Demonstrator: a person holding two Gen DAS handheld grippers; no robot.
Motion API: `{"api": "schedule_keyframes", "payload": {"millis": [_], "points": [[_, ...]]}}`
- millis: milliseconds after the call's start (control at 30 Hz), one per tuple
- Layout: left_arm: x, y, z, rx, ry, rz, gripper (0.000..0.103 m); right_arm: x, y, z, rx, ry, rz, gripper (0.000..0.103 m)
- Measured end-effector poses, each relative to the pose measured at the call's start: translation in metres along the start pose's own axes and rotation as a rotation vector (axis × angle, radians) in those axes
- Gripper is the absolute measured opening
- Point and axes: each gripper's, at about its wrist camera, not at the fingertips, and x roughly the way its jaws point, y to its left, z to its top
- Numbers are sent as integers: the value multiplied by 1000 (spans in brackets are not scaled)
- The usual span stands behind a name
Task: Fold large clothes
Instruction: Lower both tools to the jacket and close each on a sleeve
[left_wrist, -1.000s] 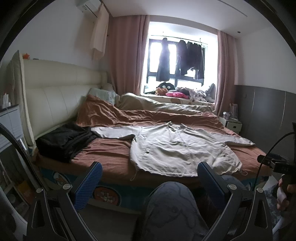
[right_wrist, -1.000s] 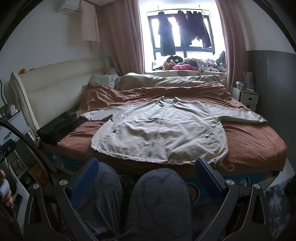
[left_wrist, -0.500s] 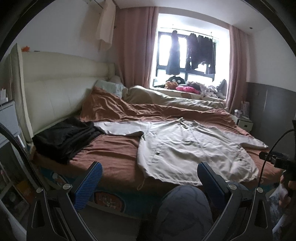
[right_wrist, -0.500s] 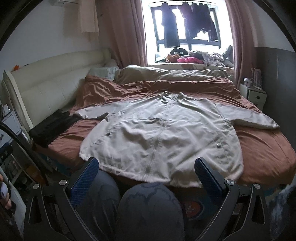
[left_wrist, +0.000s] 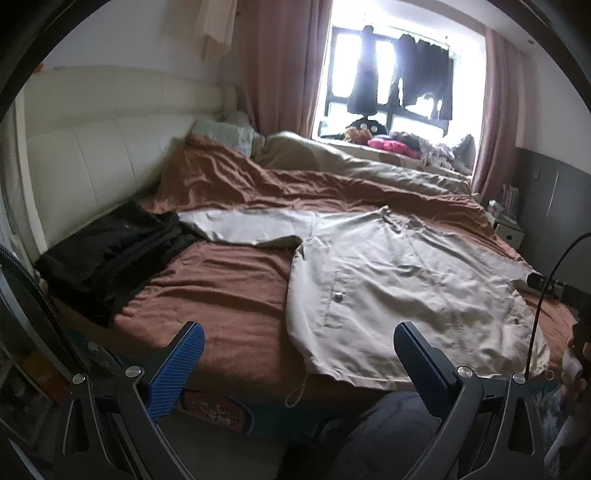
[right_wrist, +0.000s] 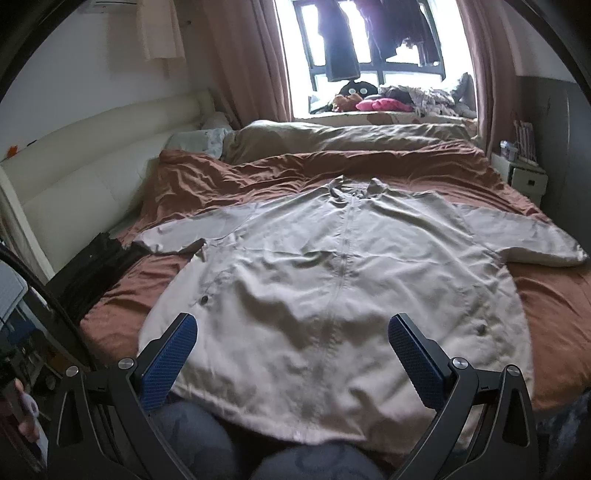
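Left tool (left_wrist: 295, 354) released, fingers spread wide, gripping nothing, poised short of the jacket's hem on its left side. Right tool (right_wrist: 291, 350) likewise released and bare, poised over the jacket's near hem, close to the zip line.

Beige jacket (right_wrist: 332, 280) spread front-up on the bed (left_wrist: 221, 295), zipped, hem nearest, collar farthest, both sleeves stretched outward. No fold started yet, by the look of it. Drawcord (left_wrist: 297, 391) dangling off the bed edge below the jacket's left hem corner. Black garment (left_wrist: 110, 254) heaped left of the jacket, touching or perhaps overlapping the left cuff; hard to tell through the blur. Rumpled brown duvet (right_wrist: 332, 162) beyond the collar, window sill with clutter farther still.

Risks from here: thin slippery cloth, so pinching one layer only and dragging the jacket askew. Snagging the drawcord in the fingers. Lifting the left sleeve and hauling the black garment along. Hem slipping off the bed edge.
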Motion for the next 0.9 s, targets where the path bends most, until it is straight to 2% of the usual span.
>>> {"api": "schedule_keyframes", "payload": {"millis": [133,500,900], "points": [[29,15,10,-28,35,-5,102,29,7,19,4,-2,22,103],[97,56,55,-65,92,-3,86,120,20,70,34,0,110,103],[180,99,100,-127,136,9,80,241,42,104,63,54,171,101]]}}
